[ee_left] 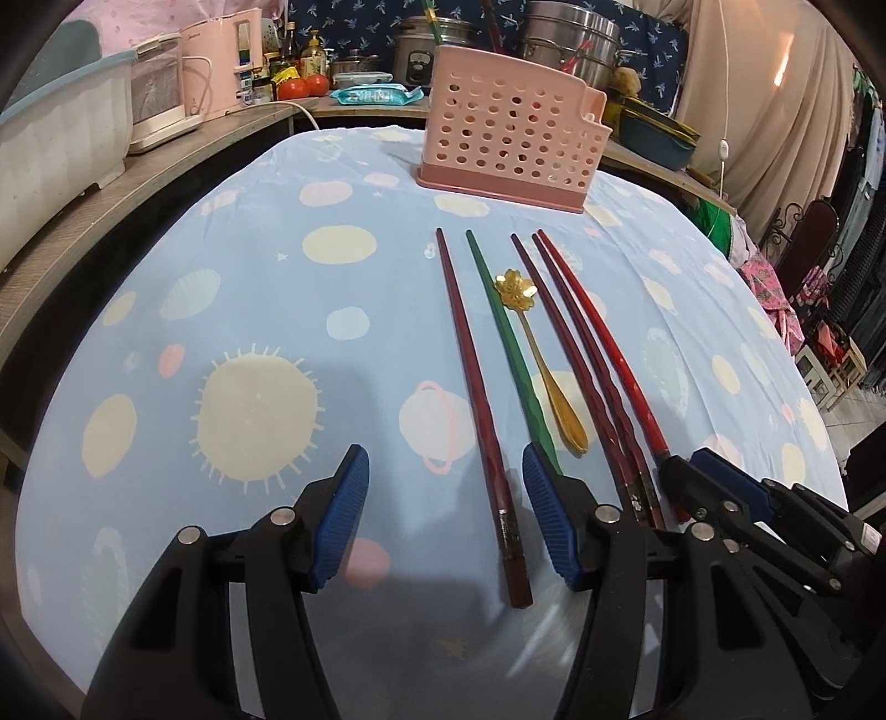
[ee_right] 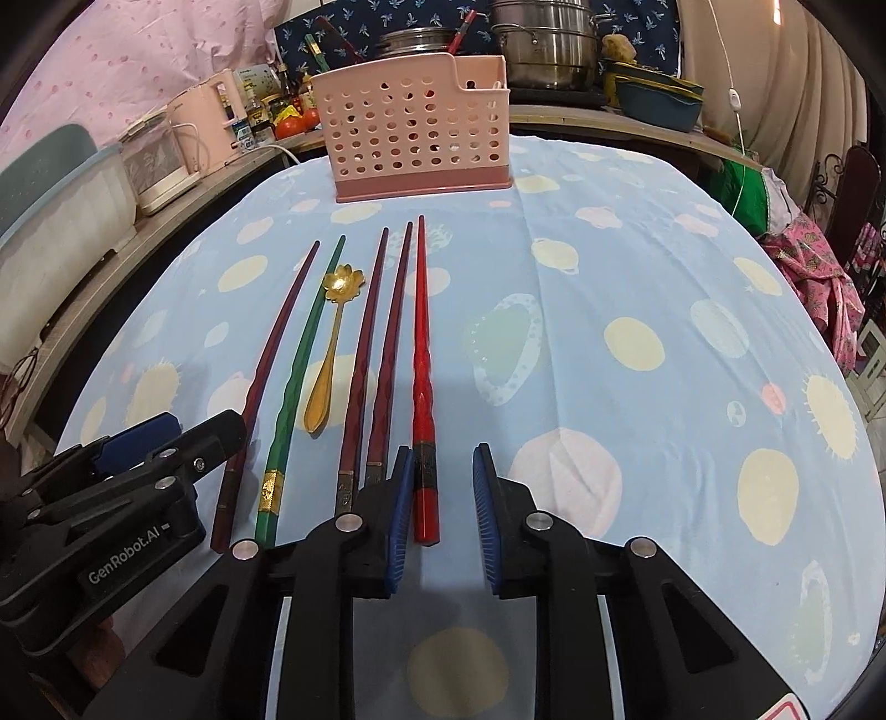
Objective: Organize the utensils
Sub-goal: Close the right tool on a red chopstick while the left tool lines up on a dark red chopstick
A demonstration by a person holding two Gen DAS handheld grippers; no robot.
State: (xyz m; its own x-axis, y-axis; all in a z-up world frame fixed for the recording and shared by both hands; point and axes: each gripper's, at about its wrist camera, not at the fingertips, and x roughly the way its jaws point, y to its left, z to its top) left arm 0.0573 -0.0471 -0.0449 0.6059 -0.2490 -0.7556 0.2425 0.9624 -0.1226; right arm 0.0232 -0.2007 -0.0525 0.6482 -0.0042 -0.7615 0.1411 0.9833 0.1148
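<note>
Several chopsticks lie side by side on the blue patterned tablecloth: a dark red one point(ee_left: 476, 399) at the left, a green one point(ee_left: 506, 343), two dark red ones point(ee_left: 576, 376) and a bright red one point(ee_right: 423, 382) at the right. A gold flower-headed spoon point(ee_left: 545, 360) lies between them. A pink perforated utensil holder point(ee_left: 509, 133) stands behind them. My left gripper point(ee_left: 446, 520) is open, low over the near end of the leftmost dark red chopstick. My right gripper point(ee_right: 443, 509) is open, with the bright red chopstick's near end between its fingers.
A wooden counter point(ee_left: 83, 216) runs along the left and back with a white bin point(ee_left: 61, 144), a pink appliance point(ee_left: 221, 61), bottles, tomatoes and steel pots point(ee_left: 570, 39). A blue basin point(ee_right: 659, 105) sits back right. Chairs and clothes stand off the table's right edge.
</note>
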